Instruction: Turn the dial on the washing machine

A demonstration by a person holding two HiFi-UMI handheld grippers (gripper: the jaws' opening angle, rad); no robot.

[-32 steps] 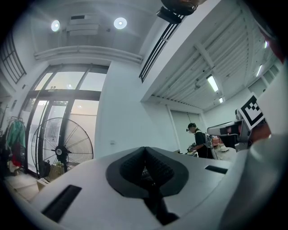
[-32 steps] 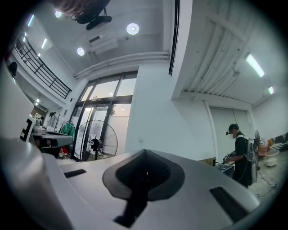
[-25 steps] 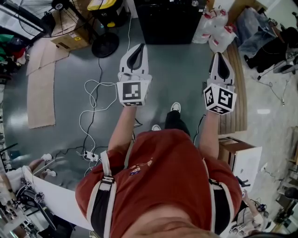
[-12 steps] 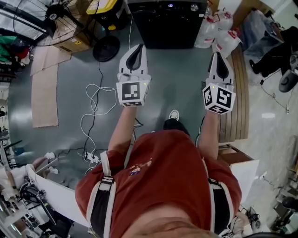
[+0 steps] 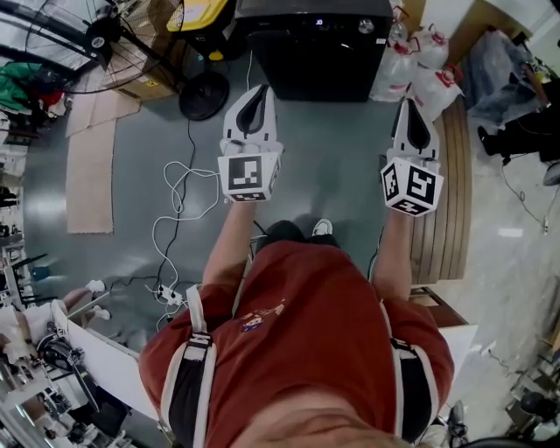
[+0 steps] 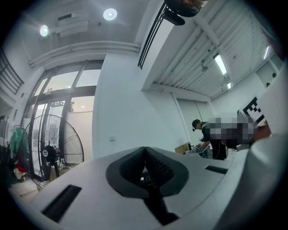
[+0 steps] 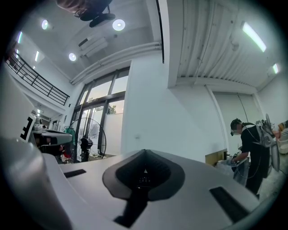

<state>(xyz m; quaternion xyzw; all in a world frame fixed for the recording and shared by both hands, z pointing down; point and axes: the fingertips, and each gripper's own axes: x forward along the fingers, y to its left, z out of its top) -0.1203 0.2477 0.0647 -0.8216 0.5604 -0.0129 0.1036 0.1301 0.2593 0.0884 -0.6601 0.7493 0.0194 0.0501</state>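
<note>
The black washing machine [image 5: 315, 52] stands at the top of the head view, with its round silver dial [image 5: 365, 26] at the top right of its front and a small blue light [image 5: 319, 22] beside it. My left gripper [image 5: 260, 89] and right gripper [image 5: 412, 105] are held out side by side, pointing at the machine and still short of it. Both are shut with nothing between the pads. In the left gripper view the left gripper's [image 6: 145, 150] dark pads meet; the right gripper [image 7: 145, 153] looks the same in its own view.
A big floor fan [image 5: 70, 35] and cardboard boxes stand left of the machine. White plastic bags [image 5: 420, 66] and a slatted wooden pallet [image 5: 442, 201] lie to its right. A white cable [image 5: 184, 188] loops over the grey floor to a power strip [image 5: 171, 296]. Another person [image 7: 249, 148] works far right.
The washing machine has slid down into the head view and come nearer as the person walks toward it. Both grippers keep their pose and stay shut.
</note>
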